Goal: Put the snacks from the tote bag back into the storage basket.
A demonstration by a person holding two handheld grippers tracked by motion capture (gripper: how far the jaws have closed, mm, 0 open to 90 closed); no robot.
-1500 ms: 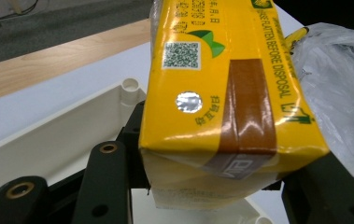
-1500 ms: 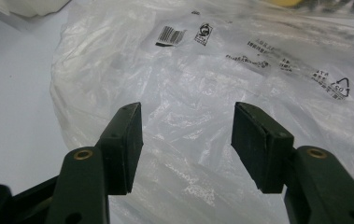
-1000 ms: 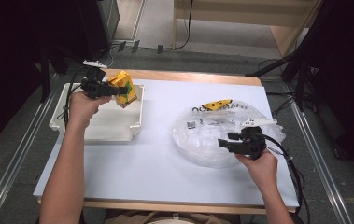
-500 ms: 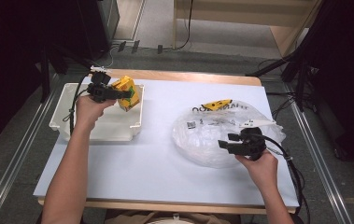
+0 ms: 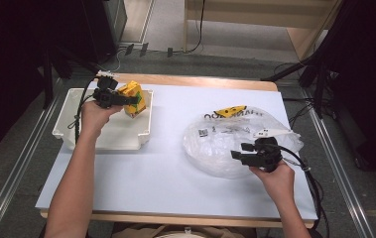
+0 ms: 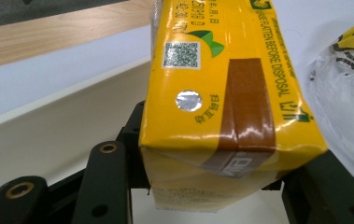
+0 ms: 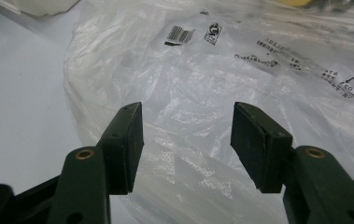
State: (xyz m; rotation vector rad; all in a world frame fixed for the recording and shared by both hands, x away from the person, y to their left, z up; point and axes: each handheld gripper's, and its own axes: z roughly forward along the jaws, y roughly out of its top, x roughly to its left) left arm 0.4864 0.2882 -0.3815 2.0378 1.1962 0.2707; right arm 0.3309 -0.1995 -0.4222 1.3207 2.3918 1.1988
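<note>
The yellow rectangular drink carton [image 5: 133, 98] with green print and a brown band sits clamped between the jaws of the left gripper [image 5: 126, 99], over the far right corner of the shallow white plastic tray [image 5: 101, 141]. In the left gripper view the carton [image 6: 221, 98] fills the space between the two black jaws, which press on its sides; a silver foil straw spot, a QR code and a green leaf mark show on the face turned to the camera. Whether the carton's base touches the tray floor cannot be told. The tray lies at the far left part of the white tabletop [image 5: 141, 193], its long side near the left edge, with the person's left hand [image 5: 92, 115] and forearm reaching over it from the near edge.

Well apart, toward the right side of the tabletop, lies a crumpled clear plastic bag [image 5: 220, 144] with black printing and a barcode. A yellow item with black marks [image 5: 230, 110] peeks out at the bag's far edge. The right gripper [image 5: 240, 152] rests at the bag's near right part, held by the right hand [image 5: 271, 178]. In the right gripper view its jaws stand wide apart with nothing between them, poised just over the wrinkled film of the bag [image 7: 240, 70]. A light wooden strip [image 5: 200, 82] runs along the tabletop's far edge.
</note>
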